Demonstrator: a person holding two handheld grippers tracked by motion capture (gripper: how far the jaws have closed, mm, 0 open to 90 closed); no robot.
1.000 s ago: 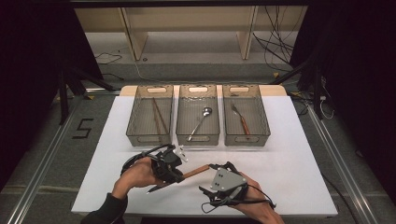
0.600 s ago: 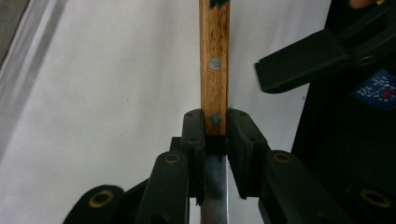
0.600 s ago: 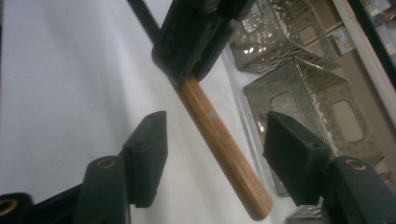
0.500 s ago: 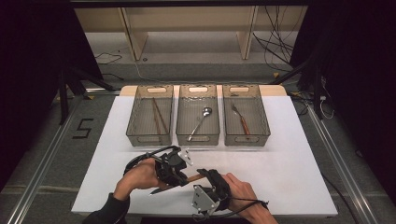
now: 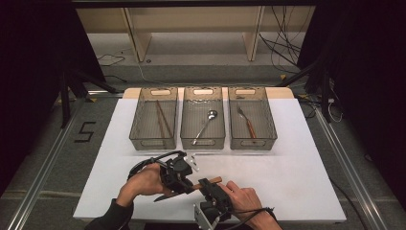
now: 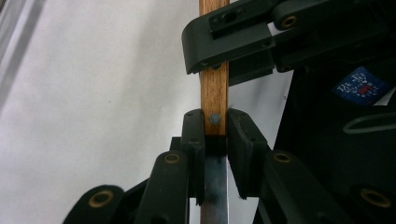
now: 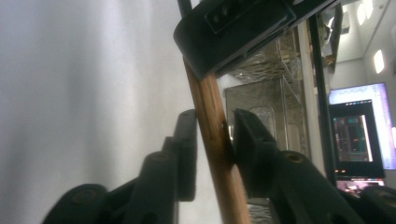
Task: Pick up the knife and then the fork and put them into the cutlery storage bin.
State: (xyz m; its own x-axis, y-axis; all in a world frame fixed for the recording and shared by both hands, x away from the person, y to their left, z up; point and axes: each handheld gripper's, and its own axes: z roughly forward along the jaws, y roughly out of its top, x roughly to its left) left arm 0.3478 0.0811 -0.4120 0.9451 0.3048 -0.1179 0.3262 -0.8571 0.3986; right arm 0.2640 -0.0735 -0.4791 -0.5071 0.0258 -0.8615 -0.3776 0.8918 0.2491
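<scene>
Two grippers, one knife

I hold a knife (image 5: 191, 188) just above the white table (image 5: 297, 167), near the front edge and in front of the three clear bins (image 5: 203, 120). My left gripper (image 5: 181, 173) pinches it right where the brown wooden handle (image 6: 214, 88) meets the grey blade (image 6: 214, 196), and both pads press on it. My right gripper (image 5: 210, 187) sits just beside the left one, a bit farther along the handle. Its jaws have just been closing with the handle between them. In the right gripper view one pad touches the wood and the other pad is very near it, but I cannot tell if it presses yet. The tip of the handle pokes out past my right gripper, toward the bins.
</scene>
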